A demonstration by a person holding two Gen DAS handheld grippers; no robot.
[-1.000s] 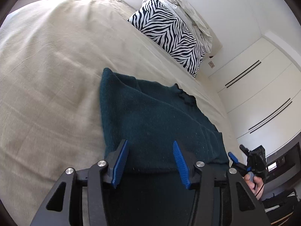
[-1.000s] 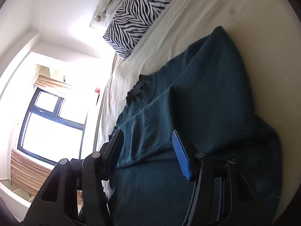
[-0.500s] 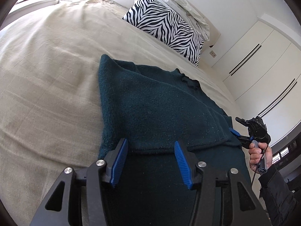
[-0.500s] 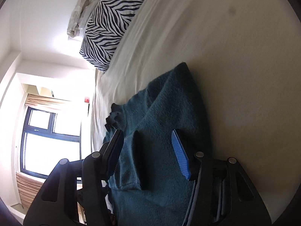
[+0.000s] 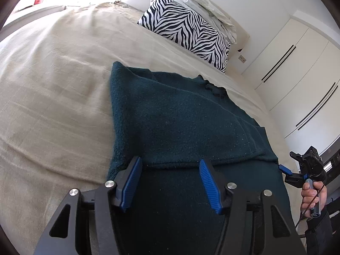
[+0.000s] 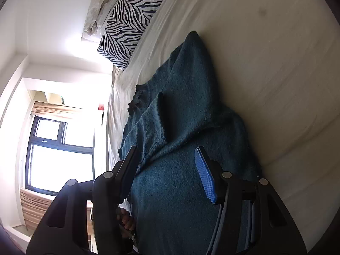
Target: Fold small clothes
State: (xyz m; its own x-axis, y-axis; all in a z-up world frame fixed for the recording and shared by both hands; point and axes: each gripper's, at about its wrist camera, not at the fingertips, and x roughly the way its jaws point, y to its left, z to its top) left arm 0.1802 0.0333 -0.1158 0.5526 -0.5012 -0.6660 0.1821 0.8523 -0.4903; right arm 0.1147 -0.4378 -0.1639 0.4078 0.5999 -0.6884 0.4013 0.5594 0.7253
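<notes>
left tool: jaws wide apart, empty | right tool: jaws wide apart, empty | teal sweater: on bed

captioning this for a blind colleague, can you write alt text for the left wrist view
The open left tool hovers over a dark teal sweater lying partly folded on a beige bed. A zebra-print pillow sits at the headboard, and the right tool is at the sweater's right edge.

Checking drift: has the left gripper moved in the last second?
Yes. The left gripper backed slightly away from the zebra pillow; the sweater hem now meets its fingertips.
</notes>
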